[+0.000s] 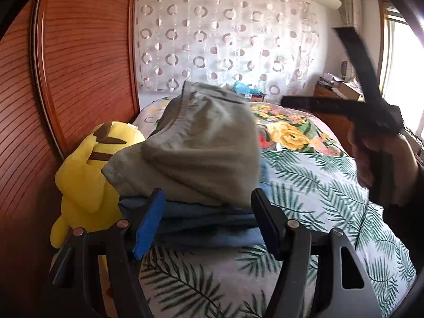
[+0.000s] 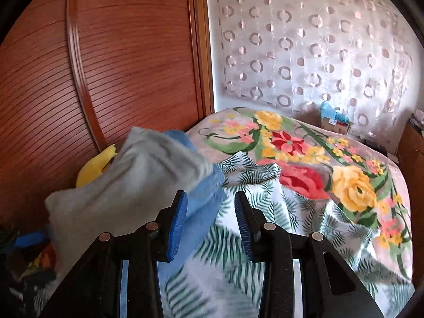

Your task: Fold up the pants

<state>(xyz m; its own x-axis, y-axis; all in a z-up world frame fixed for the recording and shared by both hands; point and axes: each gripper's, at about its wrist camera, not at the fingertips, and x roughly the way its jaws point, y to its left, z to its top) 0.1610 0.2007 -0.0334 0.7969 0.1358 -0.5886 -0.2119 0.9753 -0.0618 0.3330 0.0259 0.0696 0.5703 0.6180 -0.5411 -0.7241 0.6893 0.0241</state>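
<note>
Folded grey-green pants (image 1: 201, 143) lie on top of folded blue jeans (image 1: 212, 234) on the bed. My left gripper (image 1: 206, 225) is open, its two fingers standing either side of the stack's near edge without pressing it. In the right wrist view the same grey pants (image 2: 127, 175) and blue jeans (image 2: 209, 185) sit to the left, blurred. My right gripper (image 2: 209, 225) is open over the bedspread with nothing between its pads. The left wrist view also shows that right gripper (image 1: 312, 66) raised at the right, fingers spread, held by a hand (image 1: 381, 159).
A yellow plush toy (image 1: 84, 175) leans against the wooden wardrobe door (image 1: 79, 53) just left of the stack. The leaf-print bedspread (image 1: 318, 185) and a floral blanket (image 2: 318, 159) cover the bed. A small cardboard box (image 2: 335, 124) sits at the headboard, a nightstand (image 1: 331, 92) beyond.
</note>
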